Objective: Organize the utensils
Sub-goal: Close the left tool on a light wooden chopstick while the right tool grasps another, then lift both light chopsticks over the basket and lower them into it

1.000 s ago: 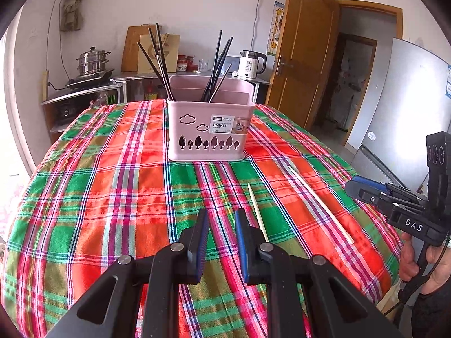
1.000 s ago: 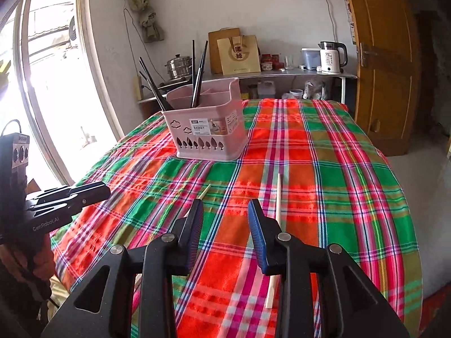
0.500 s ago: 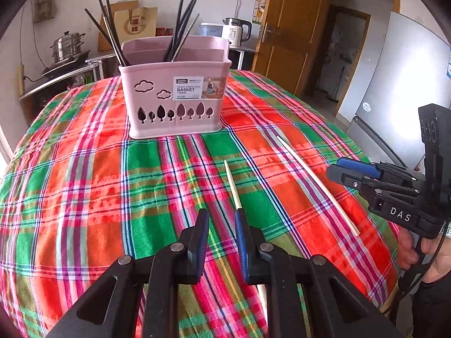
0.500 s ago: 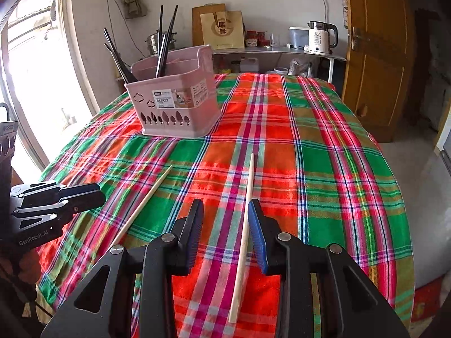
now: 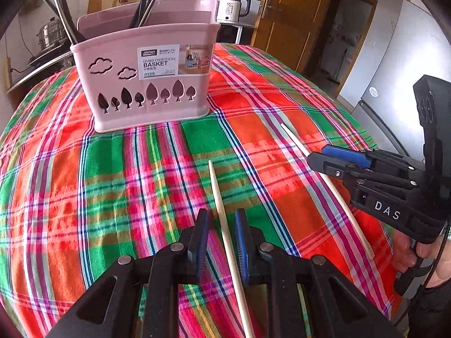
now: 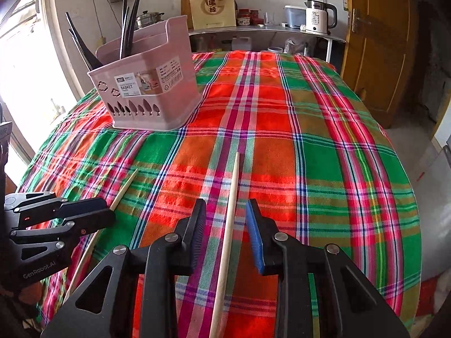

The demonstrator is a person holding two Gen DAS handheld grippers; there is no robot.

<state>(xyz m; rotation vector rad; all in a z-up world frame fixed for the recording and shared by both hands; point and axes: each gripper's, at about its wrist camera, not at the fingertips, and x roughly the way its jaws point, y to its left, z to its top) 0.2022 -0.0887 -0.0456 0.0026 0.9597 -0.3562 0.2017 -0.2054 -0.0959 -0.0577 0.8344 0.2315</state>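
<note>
Since a moment ago, both my grippers have dropped closer, each now straddling a pale wooden chopstick on the plaid cloth (image 5: 70,197). My left gripper (image 5: 221,242) gapes around the shorter chopstick (image 5: 218,197); my right gripper (image 6: 227,231) stands wider around the longer chopstick (image 6: 229,219), neither pinching.

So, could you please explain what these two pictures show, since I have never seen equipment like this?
There is no robot here. A person holds a hand-operated two-finger clamp in each hand, and each clamp carries a wide-angle camera looking forward along its fingers.

One picture comes from the left gripper; the right gripper appears at its right edge. The other comes from the right gripper's own camera, with the left one at its left edge.

On the plaid tablecloth stands a pink chopstick basket that already holds dark chopsticks. Two pale wooden chopsticks lie loose on the cloth: the left chopstick runs between the left gripper's open fingers, and the right chopstick between the right gripper's. Neither is clamped, so nothing is held.
</note>
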